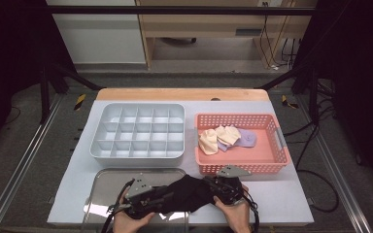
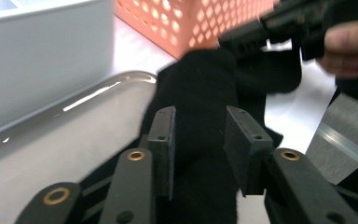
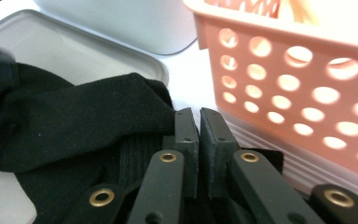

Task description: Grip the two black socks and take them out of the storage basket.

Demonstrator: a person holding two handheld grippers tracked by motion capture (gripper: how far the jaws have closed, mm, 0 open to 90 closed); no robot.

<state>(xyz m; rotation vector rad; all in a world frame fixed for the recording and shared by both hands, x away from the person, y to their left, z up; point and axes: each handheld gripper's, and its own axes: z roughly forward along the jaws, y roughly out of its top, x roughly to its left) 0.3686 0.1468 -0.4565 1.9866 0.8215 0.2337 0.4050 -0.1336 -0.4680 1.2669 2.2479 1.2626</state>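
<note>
A black sock (image 1: 189, 194) is stretched between my two grippers at the table's front edge, partly over the metal tray (image 1: 107, 177). My left gripper (image 1: 164, 195) points right. In the left gripper view its jaws (image 2: 198, 135) stand apart with the sock (image 2: 200, 88) running between the pads, which do not press on it. My right gripper (image 1: 210, 187) points left at the sock's other end. In the right gripper view its pads (image 3: 199, 126) stand almost together, with the sock's ribbed cuff (image 3: 135, 158) caught low between them.
A grey compartment organizer (image 1: 136, 155) stands behind the tray. A pink perforated basket (image 1: 245, 167) sits just behind my right gripper, holding cream socks (image 1: 209, 141) and a lilac sock (image 1: 246, 138). A person's hands hold both grippers.
</note>
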